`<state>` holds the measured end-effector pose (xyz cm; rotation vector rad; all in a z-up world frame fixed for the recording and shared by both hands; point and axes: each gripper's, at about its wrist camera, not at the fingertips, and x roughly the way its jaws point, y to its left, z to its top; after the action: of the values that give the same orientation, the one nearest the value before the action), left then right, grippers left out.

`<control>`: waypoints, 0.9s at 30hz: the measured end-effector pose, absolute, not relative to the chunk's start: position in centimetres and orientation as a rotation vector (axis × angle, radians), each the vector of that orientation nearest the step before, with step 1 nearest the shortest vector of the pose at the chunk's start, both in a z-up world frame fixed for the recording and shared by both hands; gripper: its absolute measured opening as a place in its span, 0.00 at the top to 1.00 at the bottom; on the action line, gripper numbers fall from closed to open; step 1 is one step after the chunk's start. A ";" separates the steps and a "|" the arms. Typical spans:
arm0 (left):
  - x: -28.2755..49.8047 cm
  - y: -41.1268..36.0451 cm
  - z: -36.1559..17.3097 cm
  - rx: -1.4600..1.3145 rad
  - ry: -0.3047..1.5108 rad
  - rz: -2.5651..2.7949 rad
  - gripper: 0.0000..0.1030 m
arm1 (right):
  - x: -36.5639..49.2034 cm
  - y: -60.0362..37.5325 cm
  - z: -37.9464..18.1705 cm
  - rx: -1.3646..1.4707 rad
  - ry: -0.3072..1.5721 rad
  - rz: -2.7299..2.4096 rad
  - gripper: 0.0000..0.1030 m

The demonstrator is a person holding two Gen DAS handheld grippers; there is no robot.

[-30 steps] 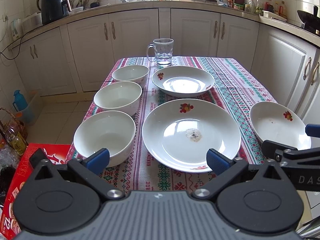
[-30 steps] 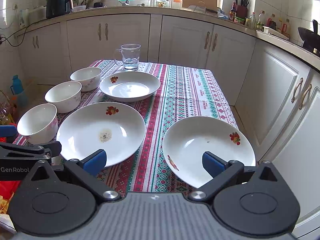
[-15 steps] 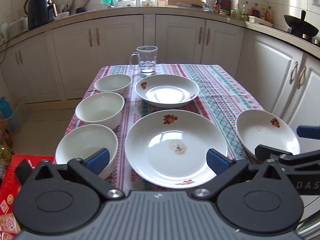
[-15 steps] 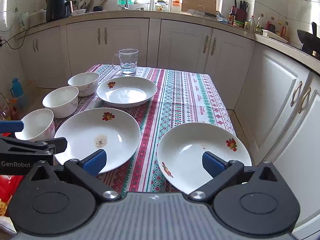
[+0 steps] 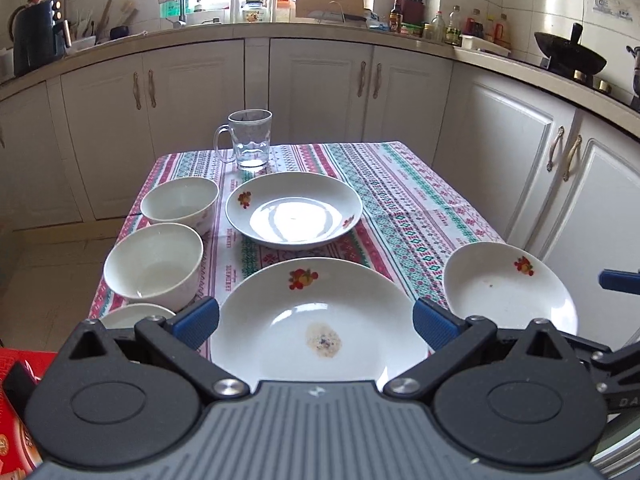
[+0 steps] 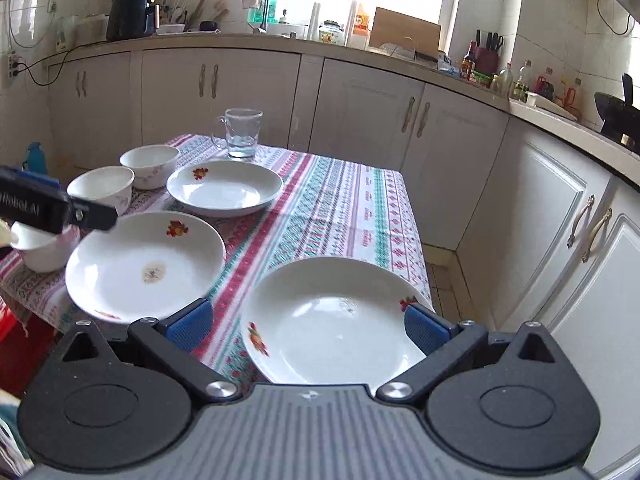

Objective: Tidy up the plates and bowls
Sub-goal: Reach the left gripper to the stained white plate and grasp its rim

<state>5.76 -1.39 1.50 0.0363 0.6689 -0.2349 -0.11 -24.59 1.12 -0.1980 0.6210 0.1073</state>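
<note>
On my table (image 5: 416, 196), left to right: three bowls in a column, nearest bowl (image 5: 134, 314), middle bowl (image 5: 154, 264), far bowl (image 5: 180, 202); stained plate (image 5: 320, 320) under my left gripper (image 5: 316, 322), fingers spread wide, empty; far plate (image 5: 294, 210); glass mug (image 5: 250, 140); right plate (image 6: 332, 320) at my right gripper (image 6: 307, 324), likewise wide, holding nothing.
</note>
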 end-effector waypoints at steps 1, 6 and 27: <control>6.1 -1.5 1.4 0.041 0.673 -0.234 0.01 | -0.1 -25.1 0.8 -0.195 0.632 0.104 0.00; 7.7 -2.2 0.7 0.041 0.719 -0.268 0.01 | 0.1 -27.4 -1.4 -0.152 0.694 0.095 0.00; 12.2 -9.1 -0.4 0.169 0.731 -0.469 0.01 | 3.0 -30.8 -7.3 -0.108 0.798 0.174 0.00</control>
<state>12.15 -9.11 -0.36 0.1688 0.7309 -0.4690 3.05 -30.80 -7.29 -0.1076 0.7977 0.1740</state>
